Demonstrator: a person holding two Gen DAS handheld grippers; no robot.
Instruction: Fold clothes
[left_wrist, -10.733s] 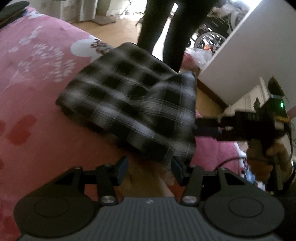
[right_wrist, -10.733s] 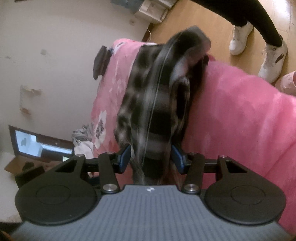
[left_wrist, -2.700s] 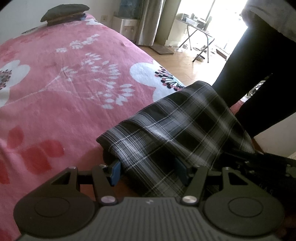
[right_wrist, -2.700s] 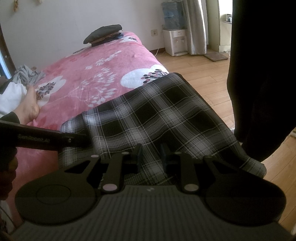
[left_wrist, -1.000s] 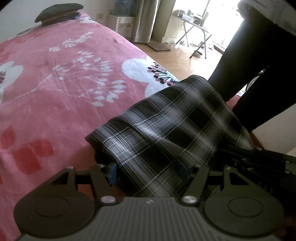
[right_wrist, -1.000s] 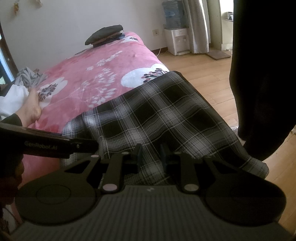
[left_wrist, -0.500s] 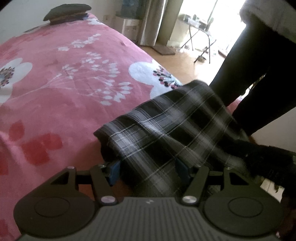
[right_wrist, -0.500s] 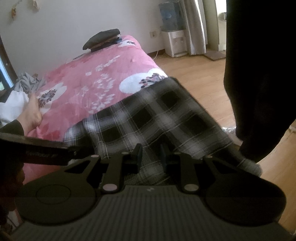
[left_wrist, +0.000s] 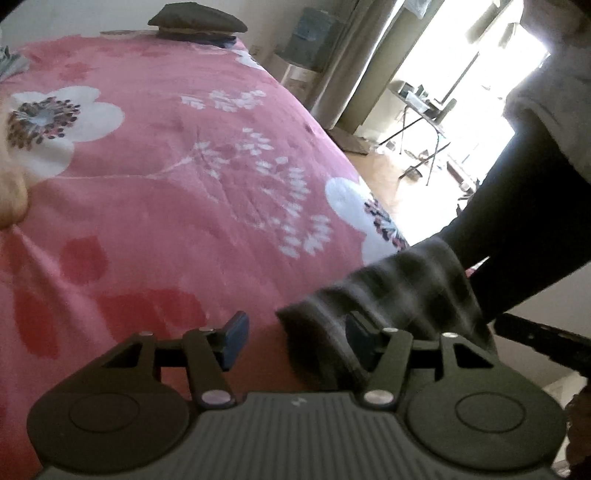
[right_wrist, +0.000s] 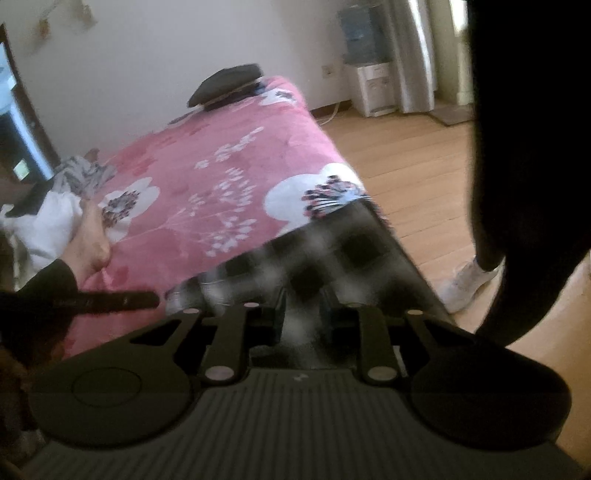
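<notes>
- Fabric is slipping out of the left gripper (left_wrist: 297, 332), isn't it? A second ago the plaid garment (left_wrist: 406, 288) was filling the whole gap between the pads.
- Yes. Now only the garment's near corner is lying between them, by the right-hand pad. The left-hand pad is standing over bare pink bedspread (left_wrist: 166, 192). The jaws are gaping about halfway and closing, but they are not pinching anything yet.
- So what is that meaning for the fold?
- I am judging that the left side is letting go or re-gripping (blur is hiding which), so this fold is not looking finished.
- And moving rightward?
- The garment is lying at the bed's near edge, hanging slightly over it, beside a person's dark trouser legs (left_wrist: 517, 240).
- The right gripper (right_wrist: 303, 314)?
- It is keeping its narrow pinch on the cloth (right_wrist: 332, 258), and the fabric is bunching between the close-set pads.
- Textures?
- The garment is looking thin and limp, a black-and-white check, draping in soft folds. The bedspread is looking plush and fleecy, with white flower prints. The floor (right_wrist: 406, 166) is showing pale, hard wooden boards.
</notes>
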